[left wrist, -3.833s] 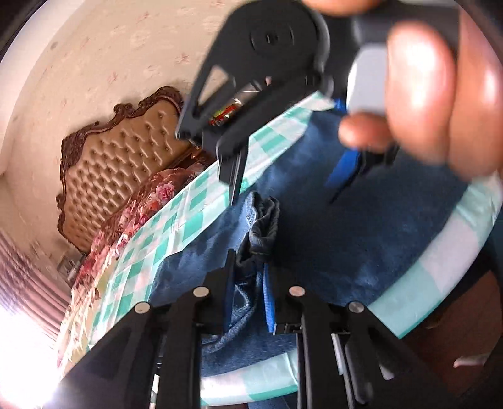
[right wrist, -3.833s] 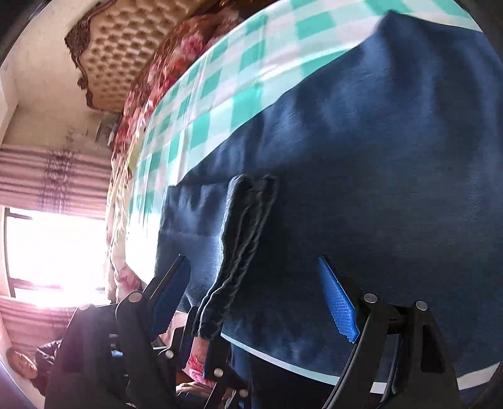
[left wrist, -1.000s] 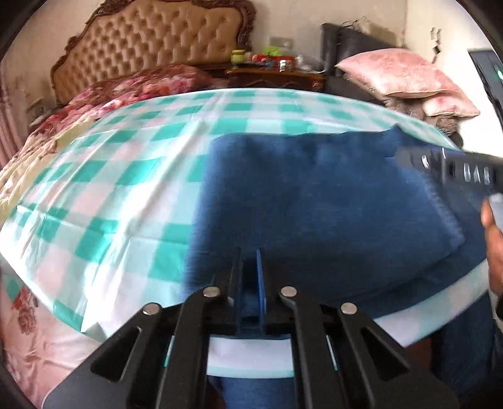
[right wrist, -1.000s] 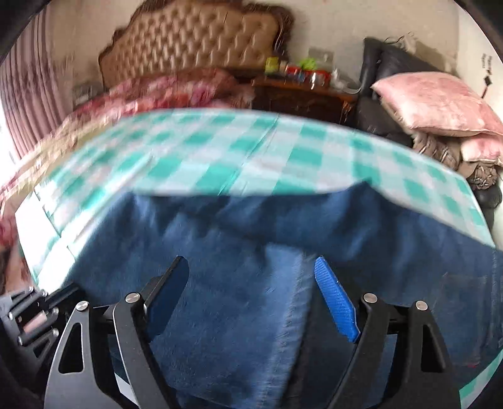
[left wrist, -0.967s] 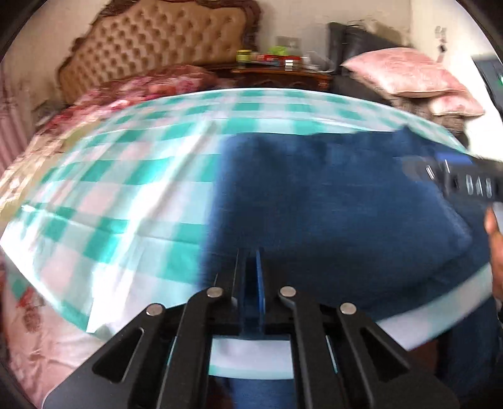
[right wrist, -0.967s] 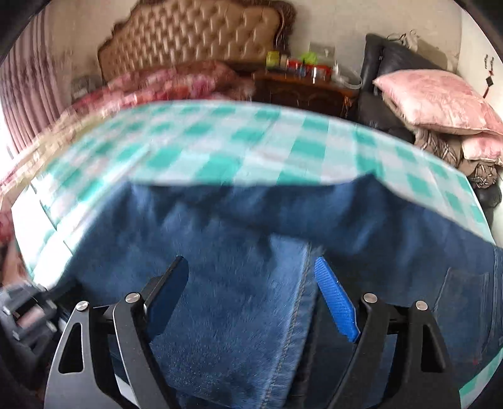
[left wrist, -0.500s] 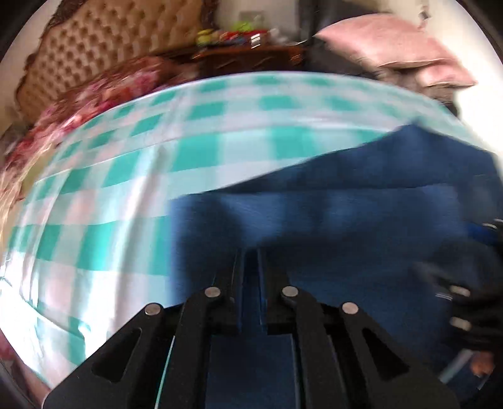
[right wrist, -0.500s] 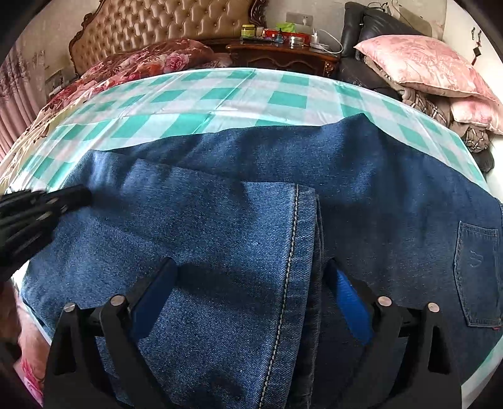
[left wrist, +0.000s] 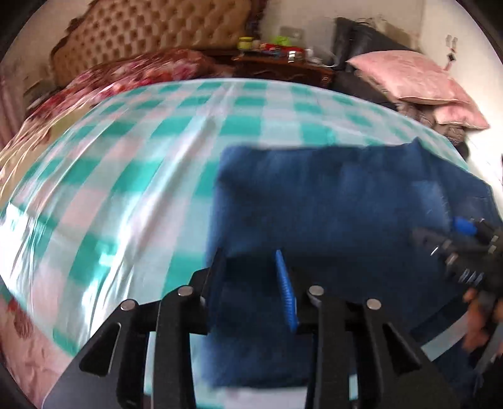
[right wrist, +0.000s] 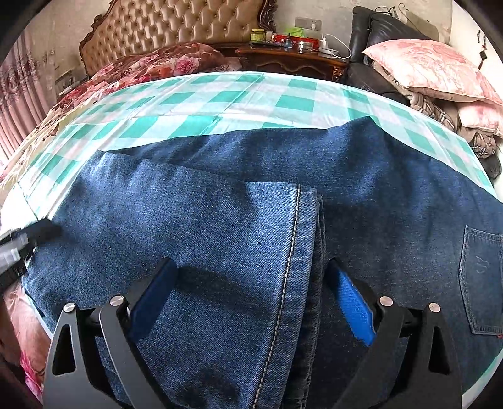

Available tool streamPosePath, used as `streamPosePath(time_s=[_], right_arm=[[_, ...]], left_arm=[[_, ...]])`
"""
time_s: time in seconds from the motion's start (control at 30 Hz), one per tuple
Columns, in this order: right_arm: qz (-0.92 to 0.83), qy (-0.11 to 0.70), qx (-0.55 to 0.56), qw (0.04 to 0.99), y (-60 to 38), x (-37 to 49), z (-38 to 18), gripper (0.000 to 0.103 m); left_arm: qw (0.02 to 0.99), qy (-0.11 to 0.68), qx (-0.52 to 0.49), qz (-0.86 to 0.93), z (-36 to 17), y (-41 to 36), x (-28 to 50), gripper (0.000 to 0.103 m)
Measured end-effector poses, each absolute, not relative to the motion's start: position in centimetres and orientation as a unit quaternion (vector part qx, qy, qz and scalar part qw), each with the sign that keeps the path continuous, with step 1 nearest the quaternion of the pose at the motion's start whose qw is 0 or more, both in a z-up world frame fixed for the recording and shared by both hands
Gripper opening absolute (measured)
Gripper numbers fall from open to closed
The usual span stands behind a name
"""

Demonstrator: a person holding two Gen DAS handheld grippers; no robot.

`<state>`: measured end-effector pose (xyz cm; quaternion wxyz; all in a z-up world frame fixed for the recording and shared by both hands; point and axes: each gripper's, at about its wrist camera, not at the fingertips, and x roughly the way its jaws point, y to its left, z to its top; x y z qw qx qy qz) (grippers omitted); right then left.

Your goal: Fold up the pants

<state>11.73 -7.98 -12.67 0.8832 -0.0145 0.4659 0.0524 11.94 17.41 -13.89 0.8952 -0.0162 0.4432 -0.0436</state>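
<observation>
Dark blue denim pants [right wrist: 220, 220] lie folded on the green-checked tablecloth [right wrist: 188, 100]. One leg is doubled over, and its stitched hem [right wrist: 295, 239] runs down the middle of the right wrist view. My right gripper [right wrist: 251, 302] hovers wide open, straddling that hem without pinching it. In the left wrist view the pants [left wrist: 330, 204] show their left folded edge. My left gripper [left wrist: 251, 283] is over that edge with its jaws opening; denim lies between the pads and is not pressed. The right gripper [left wrist: 465, 251] also shows at this view's right edge.
The round table's near rim [left wrist: 94, 330] is close under the left gripper. Behind the table are a bed with a tufted headboard [right wrist: 176, 28], a wooden nightstand [right wrist: 292, 59] with small bottles, and pink pillows [right wrist: 430, 69]. A hand [left wrist: 478, 317] holds the right tool.
The left gripper's jaws, shut on the denim fold a second ago, have parted. The right gripper has come down closer to the hem, still open.
</observation>
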Motion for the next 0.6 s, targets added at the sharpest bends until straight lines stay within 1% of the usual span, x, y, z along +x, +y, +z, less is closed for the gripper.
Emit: streamPosePath(time_s=[0.07, 0.1, 0.13, 0.2, 0.27, 0.4, 0.53, 0.6], right_arm=[[0.054, 0.466, -0.015, 0.883, -8.0, 11.7, -12.6, 0.092], [0.056, 0.466, -0.015, 0.883, -8.0, 11.7, -12.6, 0.092], [0.057, 0.466, -0.016, 0.883, -8.1, 11.6, -12.6, 0.092], [0.054, 0.471, -0.014, 0.880, -8.3, 11.5, -12.5, 0.092], [0.025, 0.469, -0.006, 0.883, -8.9, 11.0, -11.7, 0.092], [0.020, 0.440, -0.024, 0.897, -9.7, 9.3, -10.3, 0.092], [-0.002, 0.462, -0.034, 0.886, -11.0, 8.7, -11.5, 0.092], [0.001, 0.468, -0.026, 0.883, -11.7, 8.5, -12.0, 0.092]], left_arm=[[0.897, 0.441, -0.039, -0.013, -14.3, 19.3, 11.2, 0.047], [0.896, 0.441, -0.040, 0.012, -14.3, 20.2, 10.9, 0.052], [0.896, 0.440, -0.045, 0.030, -14.3, 21.1, 10.7, 0.052], [0.896, 0.436, -0.070, 0.049, -13.7, 22.5, 9.9, 0.047], [0.905, 0.417, -0.071, 0.039, -12.4, 22.4, 9.3, 0.047], [0.917, 0.396, -0.039, -0.024, -11.6, 19.3, 8.7, 0.047], [0.913, 0.403, 0.006, -0.068, -12.6, 15.7, 8.8, 0.047], [0.909, 0.411, 0.022, -0.064, -13.5, 15.2, 8.9, 0.048]])
